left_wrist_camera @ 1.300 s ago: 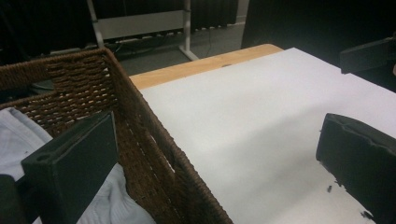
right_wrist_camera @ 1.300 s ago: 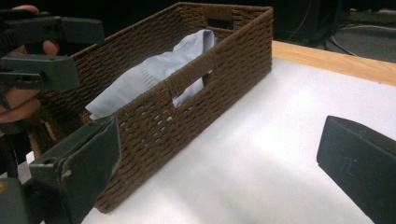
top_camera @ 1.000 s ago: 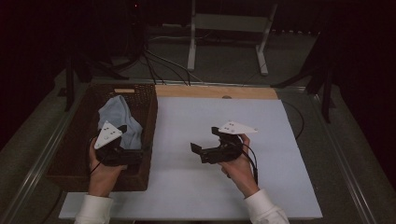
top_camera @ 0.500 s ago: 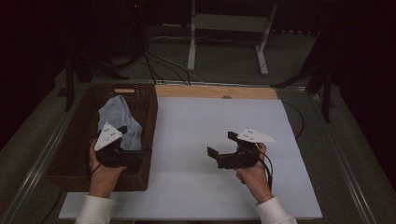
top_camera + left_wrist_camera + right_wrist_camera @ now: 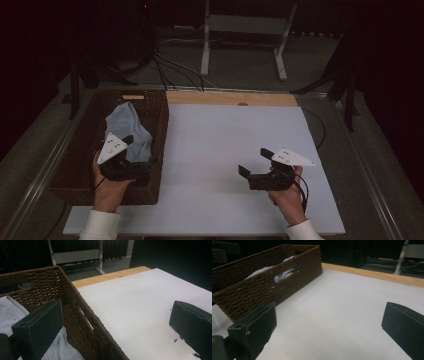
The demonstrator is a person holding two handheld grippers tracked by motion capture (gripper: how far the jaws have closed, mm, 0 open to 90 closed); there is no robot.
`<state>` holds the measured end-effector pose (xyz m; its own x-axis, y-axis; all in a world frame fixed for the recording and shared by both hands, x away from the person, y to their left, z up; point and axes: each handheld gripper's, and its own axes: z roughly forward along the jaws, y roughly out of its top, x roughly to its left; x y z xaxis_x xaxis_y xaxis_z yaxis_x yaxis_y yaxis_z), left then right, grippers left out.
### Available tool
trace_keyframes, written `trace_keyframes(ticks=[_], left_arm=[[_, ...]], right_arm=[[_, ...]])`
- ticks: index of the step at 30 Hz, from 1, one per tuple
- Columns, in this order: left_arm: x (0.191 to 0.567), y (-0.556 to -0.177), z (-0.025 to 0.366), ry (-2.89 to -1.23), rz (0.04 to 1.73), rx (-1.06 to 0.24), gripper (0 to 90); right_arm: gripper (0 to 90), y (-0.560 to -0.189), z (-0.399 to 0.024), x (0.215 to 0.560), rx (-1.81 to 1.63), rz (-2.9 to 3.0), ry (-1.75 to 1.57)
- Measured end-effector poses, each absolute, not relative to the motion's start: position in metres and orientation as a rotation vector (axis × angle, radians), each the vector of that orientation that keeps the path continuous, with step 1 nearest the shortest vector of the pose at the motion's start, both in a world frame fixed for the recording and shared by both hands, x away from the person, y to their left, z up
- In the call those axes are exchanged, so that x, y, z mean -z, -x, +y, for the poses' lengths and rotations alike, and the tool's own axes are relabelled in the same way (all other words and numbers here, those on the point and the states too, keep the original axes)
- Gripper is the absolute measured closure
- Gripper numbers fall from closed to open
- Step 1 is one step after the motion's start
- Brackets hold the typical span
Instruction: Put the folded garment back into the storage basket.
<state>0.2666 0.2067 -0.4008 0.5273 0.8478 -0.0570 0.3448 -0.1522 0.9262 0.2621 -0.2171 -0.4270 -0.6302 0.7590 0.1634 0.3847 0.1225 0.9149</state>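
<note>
A brown wicker basket (image 5: pixel 161 117) stands on the left of the white table top (image 5: pixel 225 135). A pale blue-white cloth (image 5: pixel 127 125) lies bunched inside it. My left gripper (image 5: pixel 142 150) is open at the basket's near right corner. In the left gripper view its jaws straddle the basket wall (image 5: pixel 75 297), one over the cloth (image 5: pixel 10 312) and one over the white surface. My right gripper (image 5: pixel 254 161) is open above the bare table, right of centre, holding nothing. The right gripper view shows the basket (image 5: pixel 262 287) and the cloth (image 5: pixel 284 272) farther off to its left.
A wooden strip (image 5: pixel 230 98) runs along the table's far edge. Beyond it are a white stand (image 5: pixel 207 40) and cables (image 5: pixel 170 65) on the floor. Metal rails border the table on both sides. The room around is dark.
My right gripper has moved right and nearer to the person, away from the basket, still open. The left gripper has hardly moved.
</note>
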Motion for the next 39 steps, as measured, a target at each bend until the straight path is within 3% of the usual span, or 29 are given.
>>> trace_keyframes(ticks=[39], left_arm=[[0.402,-0.259,0.213,-1.715,0.993,-0.615,0.3]], right_arm=[[0.0,-0.241,-0.280,0.440,-1.491,1.929,-1.168]])
